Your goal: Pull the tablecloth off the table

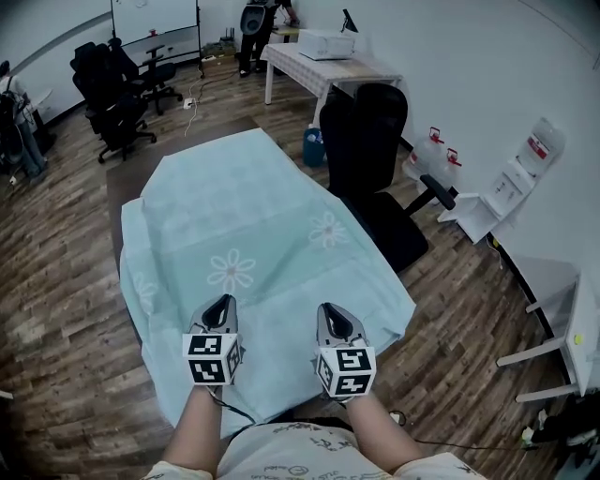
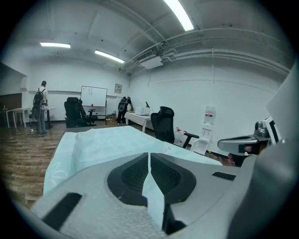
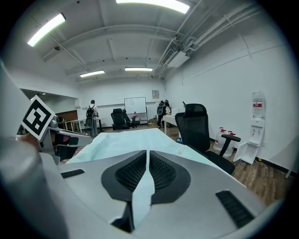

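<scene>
A pale mint tablecloth (image 1: 253, 225) with white flower prints covers a long table and hangs over its sides. At the near edge, my left gripper (image 1: 222, 302) is shut on a fold of the cloth. My right gripper (image 1: 330, 307) pinches the same edge a little to the right. In the left gripper view a strip of tablecloth (image 2: 152, 191) runs between the closed jaws of the left gripper (image 2: 149, 154). The right gripper view shows the tablecloth (image 3: 140, 196) caught the same way in the right gripper (image 3: 147, 152). The far end of the table (image 1: 122, 173) shows bare dark wood.
A black office chair (image 1: 370, 159) stands tight against the table's right side. A blue bin (image 1: 313, 146) sits behind it. More black chairs (image 1: 117, 89) stand at the far left, a white table (image 1: 319, 66) with a printer at the back. A person (image 1: 255, 28) stands far off.
</scene>
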Available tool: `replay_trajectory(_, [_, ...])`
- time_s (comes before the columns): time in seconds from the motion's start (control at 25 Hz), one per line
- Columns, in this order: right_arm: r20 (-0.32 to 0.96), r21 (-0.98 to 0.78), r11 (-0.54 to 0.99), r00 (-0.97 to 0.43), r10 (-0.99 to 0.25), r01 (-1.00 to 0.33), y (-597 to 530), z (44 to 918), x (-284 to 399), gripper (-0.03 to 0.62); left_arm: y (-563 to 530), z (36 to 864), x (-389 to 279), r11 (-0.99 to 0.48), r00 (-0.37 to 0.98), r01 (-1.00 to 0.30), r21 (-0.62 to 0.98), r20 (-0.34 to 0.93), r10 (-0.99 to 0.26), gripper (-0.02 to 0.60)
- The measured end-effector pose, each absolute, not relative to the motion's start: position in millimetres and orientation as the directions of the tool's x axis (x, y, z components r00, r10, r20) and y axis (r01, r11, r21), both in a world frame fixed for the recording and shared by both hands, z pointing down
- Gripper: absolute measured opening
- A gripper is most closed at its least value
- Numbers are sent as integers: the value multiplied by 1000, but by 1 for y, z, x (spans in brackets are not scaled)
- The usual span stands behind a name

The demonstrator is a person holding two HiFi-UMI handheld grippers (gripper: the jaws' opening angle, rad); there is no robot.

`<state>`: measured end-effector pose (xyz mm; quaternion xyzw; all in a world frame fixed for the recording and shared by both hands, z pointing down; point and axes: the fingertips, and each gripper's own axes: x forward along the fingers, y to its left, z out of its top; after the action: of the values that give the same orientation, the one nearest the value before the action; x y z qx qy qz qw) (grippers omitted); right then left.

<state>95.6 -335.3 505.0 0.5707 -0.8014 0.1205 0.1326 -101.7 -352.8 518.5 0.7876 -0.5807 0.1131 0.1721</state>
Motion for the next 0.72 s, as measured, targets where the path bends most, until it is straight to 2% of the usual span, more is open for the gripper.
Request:
replay_trajectory(0.08, [376, -38, 307, -298, -877, -951, -349, 516, 98, 17, -370, 533, -119, -240, 274, -961, 135, 409, -870, 17])
replay_trajectory(0.12, [393, -36, 301, -290, -873, -953, -355, 523, 101, 17, -377, 543, -126, -231, 266, -964, 133, 430, -863, 41])
replay_trajectory(0.2, [434, -36, 288, -275, -858, -957, -363, 541, 109, 36, -388, 564, -140, -214, 250, -968, 129, 476, -843, 147])
replay_trajectory(0.24, [455, -38, 280, -266, -850, -959, -368, 551, 114, 76, -393, 575, -148, -205, 240, -971, 126, 497, -834, 161])
replay_trajectory(0.56, [619, -48, 192, -180, -764, -980, -400, 633, 172, 174, -428, 661, -215, -115, 143, -990, 85, 645, -751, 243])
replay_trajectory(0.72, [692, -22, 157, -128, -710, -987, -410, 676, 202, 201, -444, 691, -242, -98, 98, -994, 39, 683, -724, 275])
